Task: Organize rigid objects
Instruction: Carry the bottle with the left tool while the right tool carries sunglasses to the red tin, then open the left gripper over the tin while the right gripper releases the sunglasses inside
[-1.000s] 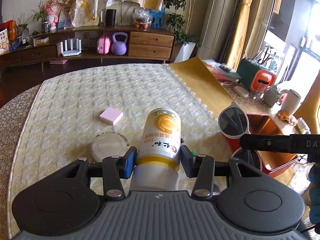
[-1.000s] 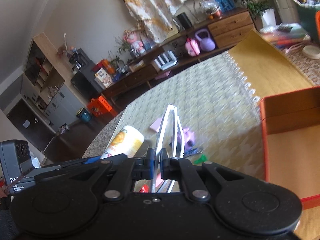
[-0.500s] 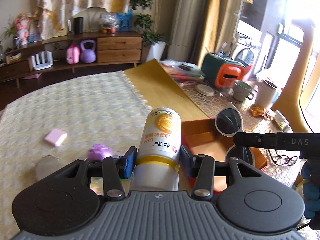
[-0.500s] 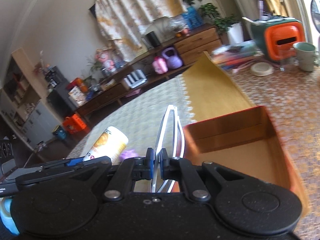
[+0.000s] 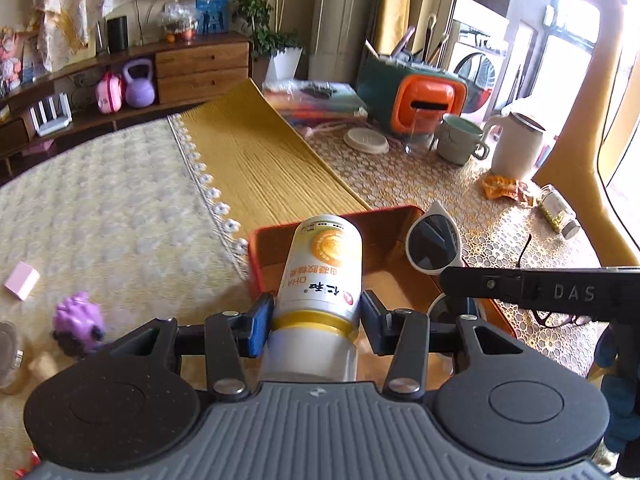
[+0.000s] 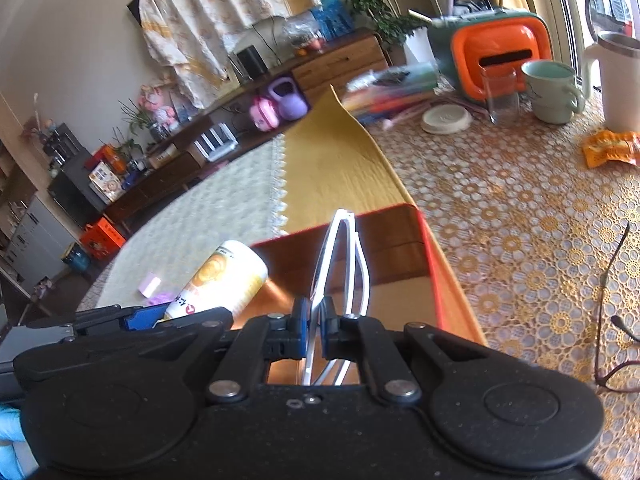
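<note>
My left gripper (image 5: pixel 316 322) is shut on a white and yellow bottle (image 5: pixel 322 268) and holds it over the near left part of an orange tray (image 5: pixel 320 228). My right gripper (image 6: pixel 314 326) is shut on white-framed sunglasses (image 6: pixel 340 264), held over the same tray (image 6: pixel 434 256). The sunglasses also show in the left wrist view (image 5: pixel 434 246), with the right gripper's side beside them. The bottle also shows in the right wrist view (image 6: pixel 224 280).
A purple toy (image 5: pixel 78 320) and a pink block (image 5: pixel 22 280) lie on the cream cloth at left. On the lace cloth at right are dark-framed glasses (image 6: pixel 612 320), a small jar (image 5: pixel 558 210), a green mug (image 5: pixel 460 140), a white jug (image 5: pixel 516 146) and an orange-fronted box (image 5: pixel 428 100).
Both grippers have moved right, from over the cream cloth to over the orange tray, each still holding its object.
</note>
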`<state>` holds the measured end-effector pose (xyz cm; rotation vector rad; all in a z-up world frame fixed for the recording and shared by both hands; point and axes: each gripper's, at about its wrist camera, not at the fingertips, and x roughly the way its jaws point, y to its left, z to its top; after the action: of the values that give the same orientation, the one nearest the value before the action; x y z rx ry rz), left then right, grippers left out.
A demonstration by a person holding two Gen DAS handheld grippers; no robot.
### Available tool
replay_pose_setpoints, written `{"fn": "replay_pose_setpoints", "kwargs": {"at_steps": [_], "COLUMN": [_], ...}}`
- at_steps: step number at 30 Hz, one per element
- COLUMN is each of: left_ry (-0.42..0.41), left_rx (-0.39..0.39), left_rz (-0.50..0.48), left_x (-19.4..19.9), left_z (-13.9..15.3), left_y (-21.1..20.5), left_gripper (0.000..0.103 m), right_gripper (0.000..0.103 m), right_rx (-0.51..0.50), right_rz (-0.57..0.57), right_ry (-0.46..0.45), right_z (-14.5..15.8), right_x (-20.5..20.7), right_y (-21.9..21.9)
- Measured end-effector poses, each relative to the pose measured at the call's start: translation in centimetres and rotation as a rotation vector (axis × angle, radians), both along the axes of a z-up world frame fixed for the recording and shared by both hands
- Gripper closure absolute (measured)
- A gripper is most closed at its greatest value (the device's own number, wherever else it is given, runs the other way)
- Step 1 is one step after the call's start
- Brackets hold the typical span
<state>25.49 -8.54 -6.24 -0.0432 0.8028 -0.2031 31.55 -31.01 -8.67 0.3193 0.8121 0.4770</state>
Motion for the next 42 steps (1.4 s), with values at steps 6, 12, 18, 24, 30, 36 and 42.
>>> {"fn": "replay_pose_setpoints", "kwargs": {"at_steps": [6,12,18,24,30,36,42], "left_ry": [0.036,0.088,0.12,0.141,0.177,0.197,0.228], "left_rx": [0.021,0.03,0.028,0.028,0.005,-0.005,-0.055], "left_rz": [0.001,0.024,0.037,0.049,0.04,0.037,0.016], "left_x": [2.4,4.9,6.2,7.1,7.7,7.7,7.2], "left_z": [-1.6,-3.3,-4.4,-4.8,-5.1,-5.2,-5.2], "left_y": [-2.6,-3.9,-4.2,-4.3,-4.6,-4.5,-4.4], "left_gripper": [0.057,0.057,0.057,0.057,0.058,0.058,0.051], "right_gripper": [0.098,0.098,0.098,0.098,0.094,0.084,0.081], "right_rx": [-0.053,-0.109,-0.15,-0.156,-0.144,-0.128,-0.089], "right_rz": [0.017,0.006,0.007,0.007,-0.005,-0.019,-0.039], "right_ry": [0.017,0.052,0.082,0.095,0.103,0.1,0.104], "right_z": [-1.1,-2.2,-3.0,-3.4,-3.2,-2.8,-2.3], "right_x": [1.4,2.8,3.6,3.8,3.7,3.2,2.2], "right_y": [0.2,0.5,0.4,0.3,0.0,-0.4,-1.3]}}
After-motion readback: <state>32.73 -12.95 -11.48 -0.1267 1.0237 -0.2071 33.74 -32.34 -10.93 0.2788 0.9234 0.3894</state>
